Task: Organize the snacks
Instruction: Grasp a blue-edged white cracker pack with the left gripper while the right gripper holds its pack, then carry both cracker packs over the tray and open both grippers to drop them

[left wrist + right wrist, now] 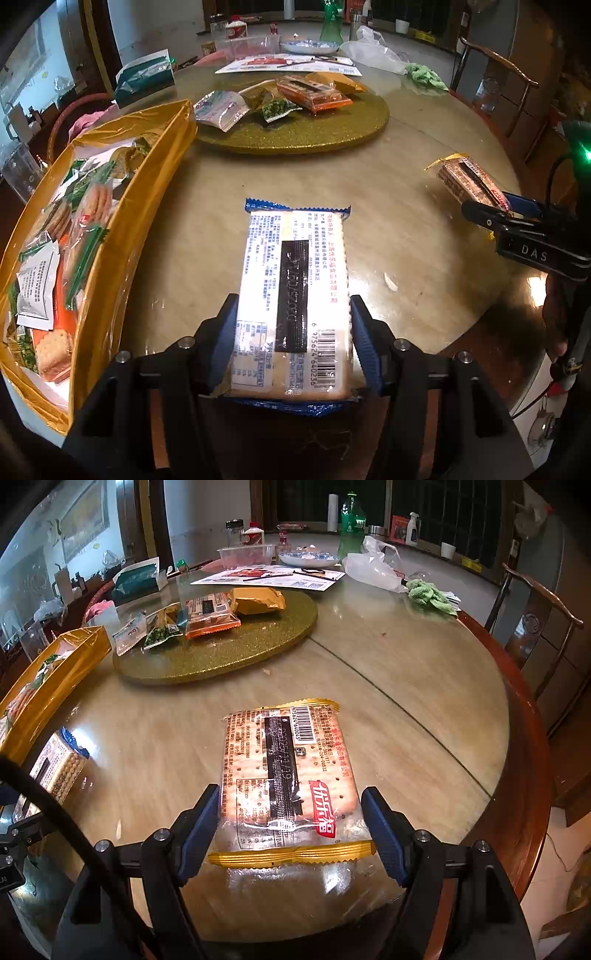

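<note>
The left gripper (293, 343) is clamped on a blue-edged cracker pack (291, 299), its pads pressing the long sides; the pack's long axis runs straight away from the camera, barcode end nearest. The right gripper (291, 830) straddles a yellow-edged cracker pack (288, 775) lying flat on the glass-topped table (406, 686), its long axis also pointing away; the right pad stands clear and the left just beside the wrapper. Left of them sits the yellow box (110, 229) holding snacks. Farther off, more packets lie on the gold turntable (240, 653).
</note>
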